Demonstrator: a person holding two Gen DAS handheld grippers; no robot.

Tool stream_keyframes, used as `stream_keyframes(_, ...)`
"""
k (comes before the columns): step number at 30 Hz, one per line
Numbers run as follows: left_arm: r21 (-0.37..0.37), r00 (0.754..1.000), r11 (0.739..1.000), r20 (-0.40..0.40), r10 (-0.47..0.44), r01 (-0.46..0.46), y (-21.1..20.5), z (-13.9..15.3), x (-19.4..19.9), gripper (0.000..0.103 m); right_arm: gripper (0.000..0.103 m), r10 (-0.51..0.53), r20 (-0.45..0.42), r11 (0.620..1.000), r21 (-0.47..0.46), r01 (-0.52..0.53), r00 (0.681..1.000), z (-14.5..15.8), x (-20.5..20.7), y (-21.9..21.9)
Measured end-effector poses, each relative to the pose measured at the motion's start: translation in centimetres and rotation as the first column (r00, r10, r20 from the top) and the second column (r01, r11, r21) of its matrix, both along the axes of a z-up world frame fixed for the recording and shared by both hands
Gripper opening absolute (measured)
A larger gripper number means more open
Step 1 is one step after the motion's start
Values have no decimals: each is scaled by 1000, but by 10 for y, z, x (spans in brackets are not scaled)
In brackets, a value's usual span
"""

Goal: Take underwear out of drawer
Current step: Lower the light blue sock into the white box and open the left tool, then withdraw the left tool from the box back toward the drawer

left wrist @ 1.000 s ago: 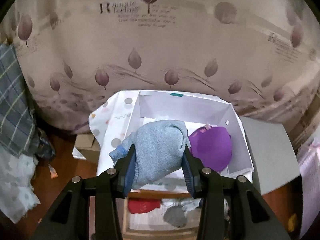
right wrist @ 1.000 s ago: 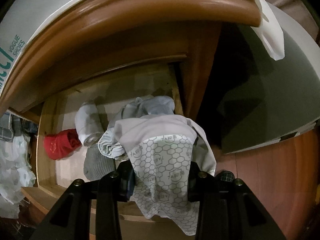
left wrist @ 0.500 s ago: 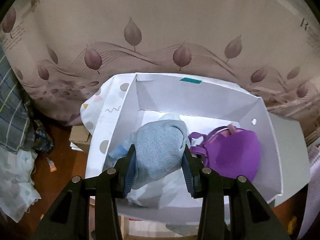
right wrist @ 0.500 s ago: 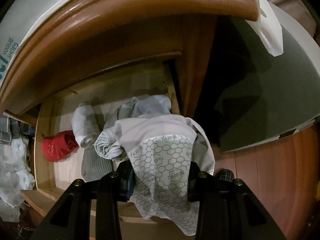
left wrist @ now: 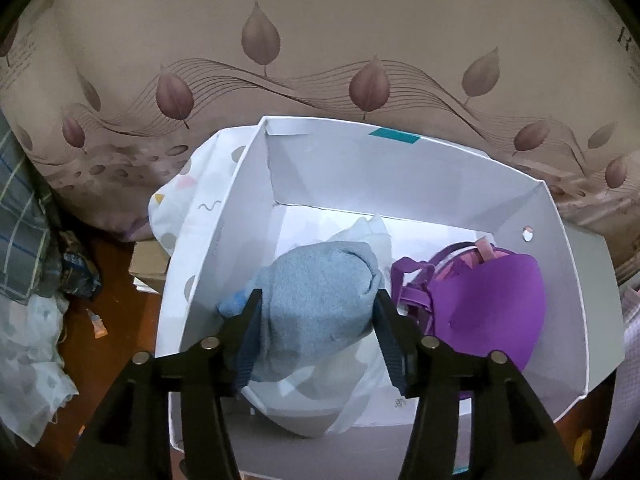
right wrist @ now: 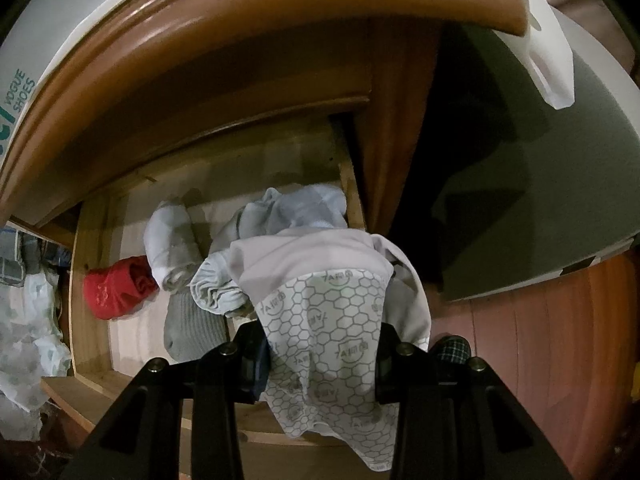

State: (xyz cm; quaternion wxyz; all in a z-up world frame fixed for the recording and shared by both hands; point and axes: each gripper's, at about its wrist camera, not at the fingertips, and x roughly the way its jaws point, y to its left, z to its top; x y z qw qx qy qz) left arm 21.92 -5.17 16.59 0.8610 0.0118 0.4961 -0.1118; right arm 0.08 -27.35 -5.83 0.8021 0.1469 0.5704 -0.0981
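In the left wrist view, a blue-grey knit garment (left wrist: 316, 300) sits between the jaws of my left gripper (left wrist: 316, 332), low inside a white box (left wrist: 400, 168). The jaws are opening and the garment rests on white cloth (left wrist: 312, 404) beside a purple bra (left wrist: 488, 304). In the right wrist view, my right gripper (right wrist: 320, 352) is shut on pale underwear with a hexagon print (right wrist: 320, 312), held above the open wooden drawer (right wrist: 92, 280). Inside the drawer lie a red garment (right wrist: 112, 292), a white roll (right wrist: 170, 248), a grey piece (right wrist: 192, 328) and light blue pieces (right wrist: 296, 208).
A leaf-patterned fabric (left wrist: 320, 60) hangs behind the box; plaid cloth (left wrist: 20, 232) lies on the left by the wood floor (left wrist: 120, 320). The cabinet's rounded top edge (right wrist: 240, 32) overhangs the drawer. A grey-green panel (right wrist: 540, 200) stands at the right.
My left gripper moved forward and down into the white box with the blue-grey garment, and its jaws have widened. The right gripper and its underwear stayed put.
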Motion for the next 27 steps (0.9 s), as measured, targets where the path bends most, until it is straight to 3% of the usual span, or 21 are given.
stream_keyframes(5, -4, 1000, 1000, 12, -6, 6, 0, 11, -8, 65, 37, 1, 1, 1000, 2, -1, 1000, 1, 1, 0)
stream_keyframes(21, 6, 992, 999, 122, -32, 32, 21, 42, -73, 78, 37, 18, -10, 1000, -14, -19, 1000, 0, 1, 2)
stream_keyframes(27, 18, 992, 1000, 125, -14, 12, 44, 39, -103, 78, 37, 24, -16, 1000, -19, -25, 1000, -1, 1, 2)
